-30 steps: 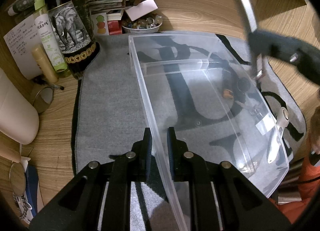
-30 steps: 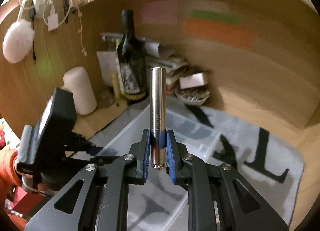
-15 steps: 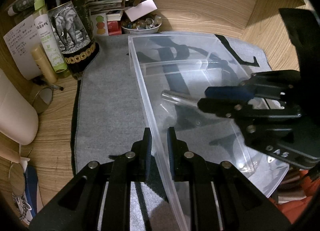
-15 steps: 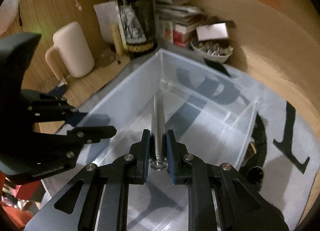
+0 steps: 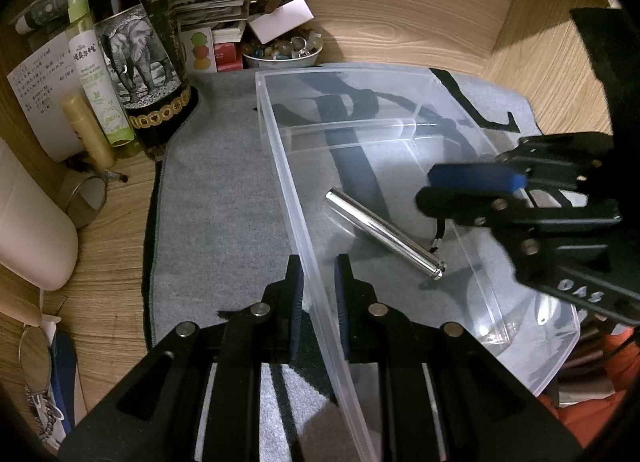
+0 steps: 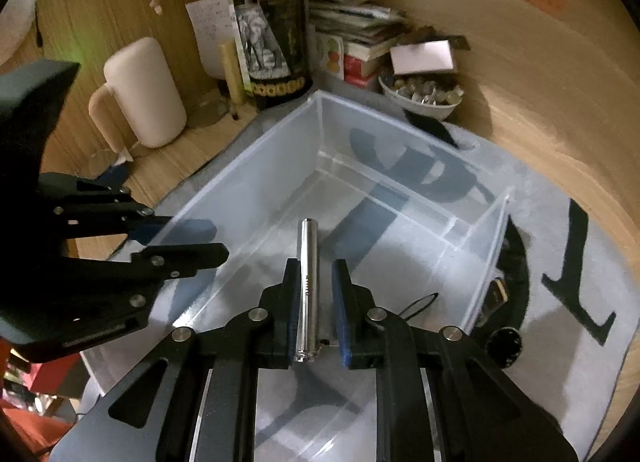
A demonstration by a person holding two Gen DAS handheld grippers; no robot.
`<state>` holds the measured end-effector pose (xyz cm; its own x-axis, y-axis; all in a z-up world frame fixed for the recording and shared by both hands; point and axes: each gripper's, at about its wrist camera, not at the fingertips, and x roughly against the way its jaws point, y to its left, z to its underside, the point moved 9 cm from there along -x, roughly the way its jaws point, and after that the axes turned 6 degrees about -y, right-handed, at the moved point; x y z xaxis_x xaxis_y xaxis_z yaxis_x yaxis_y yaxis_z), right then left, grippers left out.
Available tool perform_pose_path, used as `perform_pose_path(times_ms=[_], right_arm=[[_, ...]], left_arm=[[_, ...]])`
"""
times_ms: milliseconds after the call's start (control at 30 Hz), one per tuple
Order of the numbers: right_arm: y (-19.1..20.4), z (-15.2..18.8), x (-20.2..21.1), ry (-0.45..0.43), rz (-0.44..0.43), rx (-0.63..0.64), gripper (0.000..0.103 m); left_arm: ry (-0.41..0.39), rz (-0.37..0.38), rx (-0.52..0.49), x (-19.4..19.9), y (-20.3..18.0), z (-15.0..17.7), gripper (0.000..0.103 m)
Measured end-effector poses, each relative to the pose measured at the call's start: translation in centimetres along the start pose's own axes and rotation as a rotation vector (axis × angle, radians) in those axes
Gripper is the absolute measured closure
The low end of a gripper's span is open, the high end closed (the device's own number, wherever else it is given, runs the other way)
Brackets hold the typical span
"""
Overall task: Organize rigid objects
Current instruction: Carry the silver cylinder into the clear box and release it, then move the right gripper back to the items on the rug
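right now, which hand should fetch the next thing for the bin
Right. The left gripper straddles the wall of the clear bin, steadying it, while the right gripper hovers over the metal tube, which lies on the bin floor, apparently let go.

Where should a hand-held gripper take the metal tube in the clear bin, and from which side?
Take the metal tube at its smooth middle, from above, pads across its width. It appears to lie flat on the floor of the clear bin, whose walls likely block a sideways approach.
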<state>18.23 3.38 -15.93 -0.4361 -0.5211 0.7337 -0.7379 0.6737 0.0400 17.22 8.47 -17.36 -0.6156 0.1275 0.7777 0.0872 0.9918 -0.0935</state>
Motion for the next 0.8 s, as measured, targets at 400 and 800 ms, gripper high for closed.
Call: perform_pose_path(times_ms=[400,800], right_arm=[[-2.8,-1.8,5.1,-0.148,0.098,-0.014,0.042],[-9.0,-1.3,8.5,-0.213,0.252,-0.089,0.028]], left_arm=[[0.000,-0.004,-0.002,0.0,0.0,0.0,0.088],[0.002,-0.009,0.003,0.1,0.0,0.1,0.088]])
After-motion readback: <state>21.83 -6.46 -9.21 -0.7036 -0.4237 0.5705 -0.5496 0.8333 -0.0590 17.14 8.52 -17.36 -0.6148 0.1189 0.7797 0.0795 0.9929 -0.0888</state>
